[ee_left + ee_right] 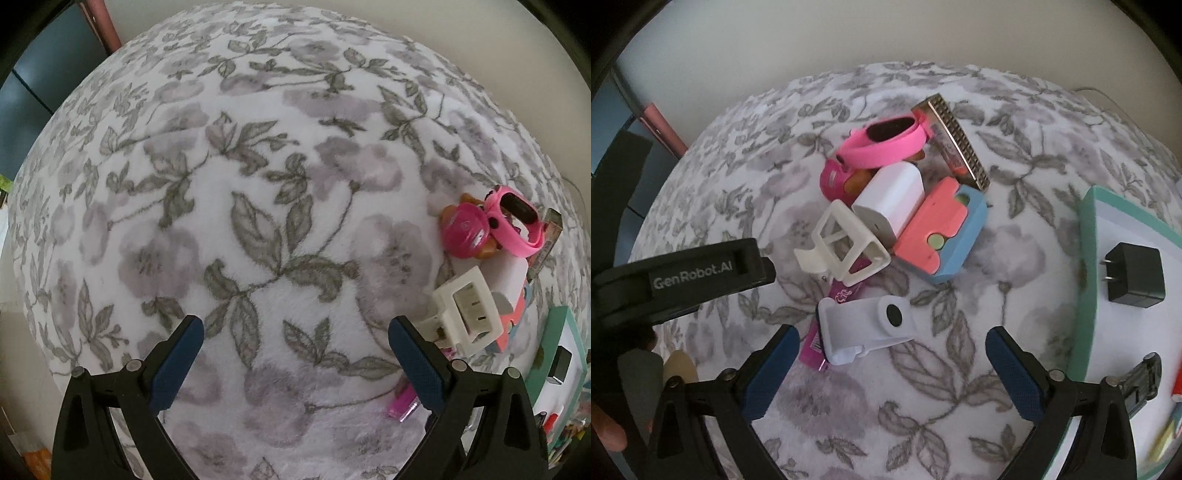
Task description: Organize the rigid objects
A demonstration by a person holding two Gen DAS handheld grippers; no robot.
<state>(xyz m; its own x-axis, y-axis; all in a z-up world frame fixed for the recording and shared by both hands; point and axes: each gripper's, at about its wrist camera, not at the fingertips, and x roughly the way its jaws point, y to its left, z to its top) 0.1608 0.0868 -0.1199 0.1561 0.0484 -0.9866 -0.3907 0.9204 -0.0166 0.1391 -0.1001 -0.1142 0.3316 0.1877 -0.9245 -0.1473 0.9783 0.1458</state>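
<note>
A pile of small rigid objects lies on a floral blanket (997, 258): a pink watch (886, 146), a pink toy (836, 179), a white charger (892, 201), a cream plastic frame (849, 243), a coral and blue case (942, 232), a harmonica (955, 142), a magenta packet (827, 325) and a white clip (866, 325). My right gripper (892, 349) is open and empty just in front of the white clip. My left gripper (295, 339) is open and empty over bare blanket, with the pile to its right, the cream frame (467, 308) nearest.
A teal-rimmed white tray (1086, 280) at the right holds a black plug adapter (1134, 275), a dark clip (1141, 384) and other small items. The left gripper's body (683, 280) shows at the left of the right wrist view. A pale wall lies beyond the blanket.
</note>
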